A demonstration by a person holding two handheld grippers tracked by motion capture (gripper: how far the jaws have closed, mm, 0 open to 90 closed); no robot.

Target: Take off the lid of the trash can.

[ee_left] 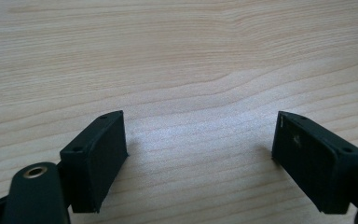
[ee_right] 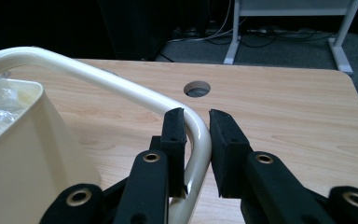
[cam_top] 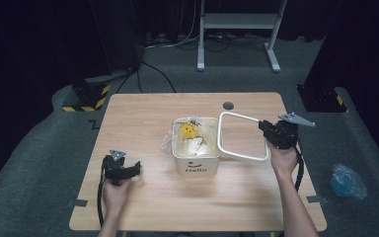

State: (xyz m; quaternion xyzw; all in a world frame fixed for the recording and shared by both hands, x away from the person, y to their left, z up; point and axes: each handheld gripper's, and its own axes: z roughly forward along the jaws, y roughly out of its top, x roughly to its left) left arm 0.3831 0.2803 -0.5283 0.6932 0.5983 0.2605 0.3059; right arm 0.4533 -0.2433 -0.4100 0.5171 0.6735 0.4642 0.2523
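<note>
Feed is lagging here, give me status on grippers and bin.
Right gripper shut on cream ring frame, off the bin. Left gripper open, empty, over table. Nothing blocking.

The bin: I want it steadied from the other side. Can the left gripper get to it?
Probably yes: the left gripper is open over bare table, with nothing between it and the bin.
</note>
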